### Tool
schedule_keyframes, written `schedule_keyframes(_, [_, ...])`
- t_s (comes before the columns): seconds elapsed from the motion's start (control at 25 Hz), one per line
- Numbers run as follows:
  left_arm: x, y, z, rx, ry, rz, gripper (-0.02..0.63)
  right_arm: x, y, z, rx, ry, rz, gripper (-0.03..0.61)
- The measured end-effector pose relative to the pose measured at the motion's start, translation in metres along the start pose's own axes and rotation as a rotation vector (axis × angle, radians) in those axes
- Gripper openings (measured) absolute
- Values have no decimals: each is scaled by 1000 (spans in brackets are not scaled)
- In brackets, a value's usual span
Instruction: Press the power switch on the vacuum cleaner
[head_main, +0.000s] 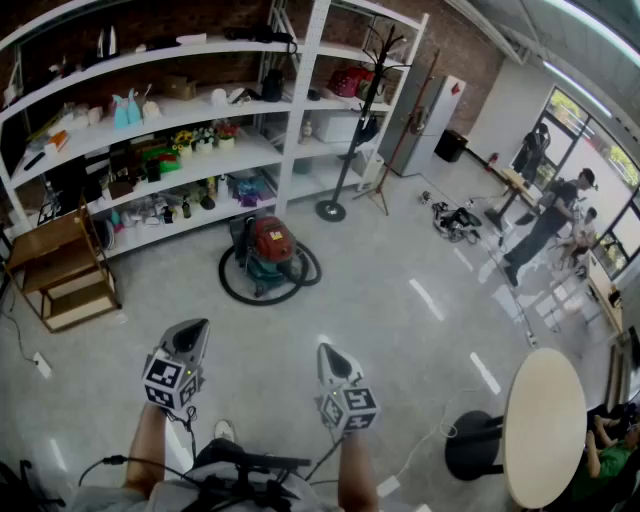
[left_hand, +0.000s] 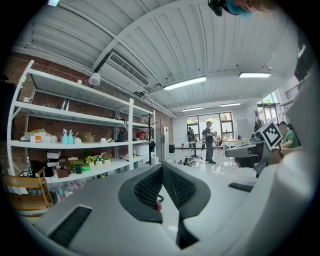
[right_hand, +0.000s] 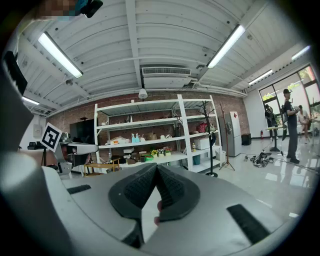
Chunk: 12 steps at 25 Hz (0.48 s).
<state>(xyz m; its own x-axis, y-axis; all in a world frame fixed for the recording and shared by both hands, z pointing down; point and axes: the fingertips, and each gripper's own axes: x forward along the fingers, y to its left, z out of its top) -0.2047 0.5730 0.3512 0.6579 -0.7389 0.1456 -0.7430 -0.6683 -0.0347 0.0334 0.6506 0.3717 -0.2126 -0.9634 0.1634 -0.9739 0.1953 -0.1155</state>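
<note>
The floor (head_main: 400, 330) is pale grey, glossy and streaked with reflections, in a large room with a brick wall (head_main: 462, 40), a white ribbed ceiling (right_hand: 165, 45) hung with strip lights (right_hand: 227, 45), and tall windows (head_main: 600, 160) at the right. One white shelving unit (head_main: 300, 100) of two bays runs along the brick wall, crowded with small goods. The one vacuum (head_main: 272, 243), red on top, stands on the floor just in front of the shelving, with its black hose (head_main: 235, 290) looped round its base; it is well ahead of both grippers and neither touches it. One black coat stand (head_main: 352, 130) rises to its right, one white fridge (head_main: 435, 110) stands beyond that, and one wooden stand (head_main: 60, 270) sits at the left end of the shelves. One round table (head_main: 545, 425) is at the lower right. Three people (head_main: 545, 215) are over by the windows, and a fourth, in a green sleeve (head_main: 600, 460), shows at the lower right edge. There are two grippers: the left gripper (head_main: 190, 335) and the right gripper (head_main: 332, 357) are held side by side above the floor, each with its jaws closed tip to tip and holding nothing.
</note>
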Motion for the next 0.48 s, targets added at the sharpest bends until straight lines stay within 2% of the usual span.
schedule_keyframes(0.32, [22,19,2,-3,1,-17,6,31,-3,6,43,-15,-4,12])
schedule_keyframes(0.48, [28,40,1,11,20,-19,6,48,5,9,29,3,-16,12])
